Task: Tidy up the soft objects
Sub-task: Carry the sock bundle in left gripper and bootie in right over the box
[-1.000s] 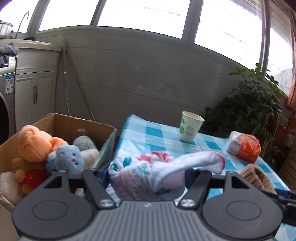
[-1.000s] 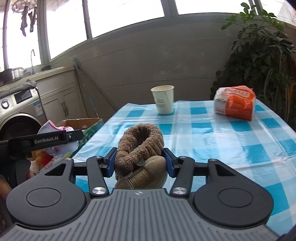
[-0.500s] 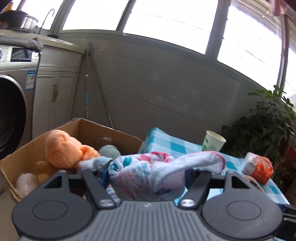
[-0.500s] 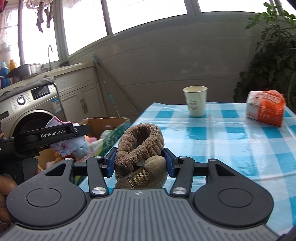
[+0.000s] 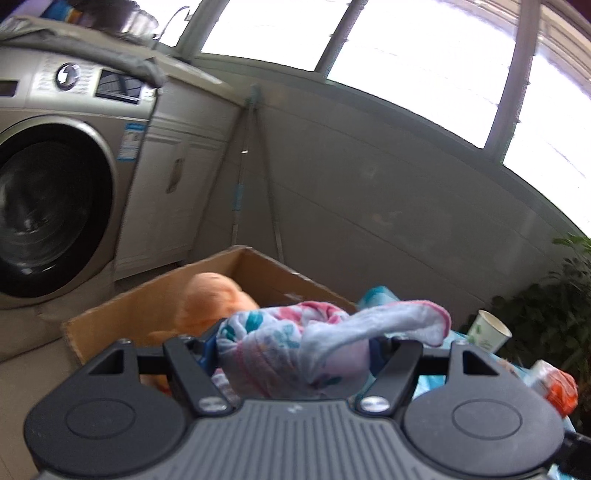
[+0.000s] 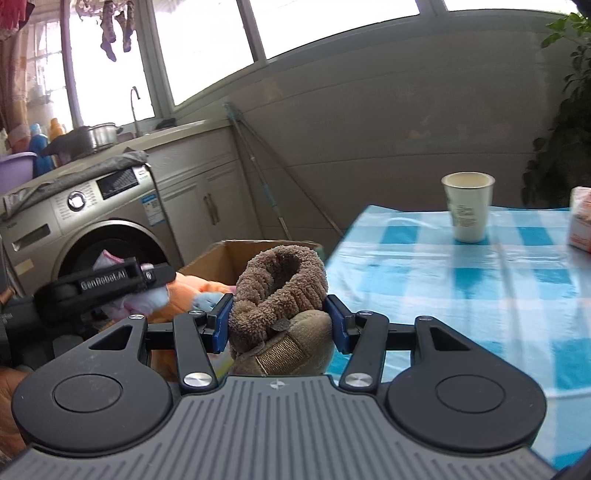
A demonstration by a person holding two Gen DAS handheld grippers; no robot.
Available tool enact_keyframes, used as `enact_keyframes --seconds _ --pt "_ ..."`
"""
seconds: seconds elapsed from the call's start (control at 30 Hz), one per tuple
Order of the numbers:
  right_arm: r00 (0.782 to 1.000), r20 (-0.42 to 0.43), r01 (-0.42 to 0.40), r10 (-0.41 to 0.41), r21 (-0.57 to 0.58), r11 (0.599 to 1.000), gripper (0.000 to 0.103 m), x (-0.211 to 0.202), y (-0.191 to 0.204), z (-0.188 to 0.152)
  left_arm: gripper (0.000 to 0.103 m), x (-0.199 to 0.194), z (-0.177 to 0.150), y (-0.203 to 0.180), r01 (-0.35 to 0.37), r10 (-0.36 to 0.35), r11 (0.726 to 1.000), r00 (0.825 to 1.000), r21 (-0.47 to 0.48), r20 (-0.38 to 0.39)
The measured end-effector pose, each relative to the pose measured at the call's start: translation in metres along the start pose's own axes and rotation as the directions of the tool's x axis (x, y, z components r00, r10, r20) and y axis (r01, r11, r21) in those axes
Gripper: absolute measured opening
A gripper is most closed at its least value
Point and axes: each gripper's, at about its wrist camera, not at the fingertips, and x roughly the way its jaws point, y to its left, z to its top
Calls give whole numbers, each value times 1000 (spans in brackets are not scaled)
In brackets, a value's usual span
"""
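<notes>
While left tongs (image 5: 291, 350) grip socks (image 5: 295, 343), right tongs (image 6: 279, 326) clamp slipper (image 6: 280, 306).

Sock bundle (image 5: 295, 347): pale blue-white, pink trim, teal and pink blotches. Fuzzy slipper (image 6: 282, 306): brown fleece, tan body. Plush toy (image 5: 210, 299): orange. Cardboard box (image 5: 110, 314): plain brown. Tablecloth (image 6: 461, 280): blue-white check. Paper cup (image 6: 467, 206): cream, green print. Washing machine (image 6: 92, 225): champagne-gold. Gripper pads (image 6: 221, 325): blue.

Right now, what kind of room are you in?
It looks like a glassed-in laundry balcony at home. A front-loading washing machine stands under a counter with a tap, socks hang drying by the big windows, and detergent bottles sit nearby.
</notes>
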Motion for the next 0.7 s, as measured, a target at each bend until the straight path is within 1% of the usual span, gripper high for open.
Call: enact_keyframes --seconds 0.13,0.33,0.5,0.7 --pt "999 -2 -34 34 -2 999 65 20 9 8 72 5 1 10 -53 53 998 998 -15 -24" --pt "998 -1 -65 65 -16 998 65 51 19 21 72 16 1 18 -96 94 995 993 -20 -70" --pt "996 -11 -88 88 -14 996 65 74 26 26 72 21 0 23 -108 105 994 989 -30 -104" --pt "995 -25 -93 92 -22 995 65 100 34 28 72 26 -1 24 -117 115 993 985 -8 -128"
